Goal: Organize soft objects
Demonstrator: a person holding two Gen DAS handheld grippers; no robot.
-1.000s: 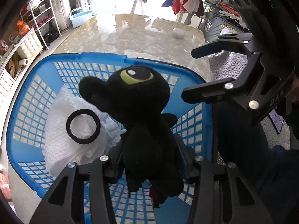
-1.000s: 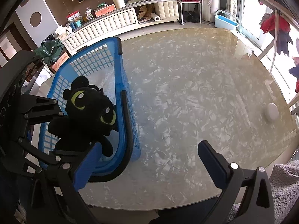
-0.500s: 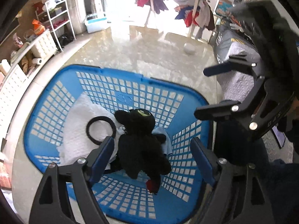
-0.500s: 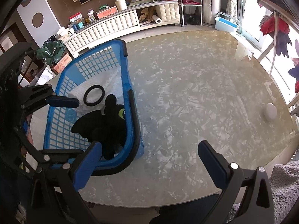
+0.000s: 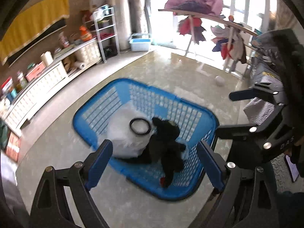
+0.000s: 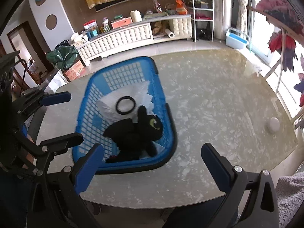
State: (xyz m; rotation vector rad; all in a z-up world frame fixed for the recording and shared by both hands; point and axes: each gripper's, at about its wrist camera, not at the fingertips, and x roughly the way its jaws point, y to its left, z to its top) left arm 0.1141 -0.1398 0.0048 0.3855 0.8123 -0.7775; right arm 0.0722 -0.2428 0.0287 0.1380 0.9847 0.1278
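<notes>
A black plush toy with green eyes [image 6: 138, 133] lies in the near end of a blue mesh basket [image 6: 91, 87] on the glass table; it also shows in the left wrist view [image 5: 165, 148]. Beside it in the basket [image 5: 191, 114] lie a white cloth [image 6: 140, 93] and a black ring [image 6: 125, 105]. My left gripper [image 5: 154, 163] is open and empty, above the basket's near edge. My right gripper [image 6: 153, 161] is open and empty, above the table's front edge, right of the basket.
A small white round object [image 6: 273, 124] sits near the table's far right edge. The marbled tabletop [image 6: 209, 104] stretches right of the basket. A grey knitted fabric [image 6: 290, 193] lies off the table's front right. A clothes rack [image 5: 209, 19] stands beyond the table.
My left gripper opened and let the plush toy drop into the basket, then pulled up and back. The right gripper also drew back and stays open.
</notes>
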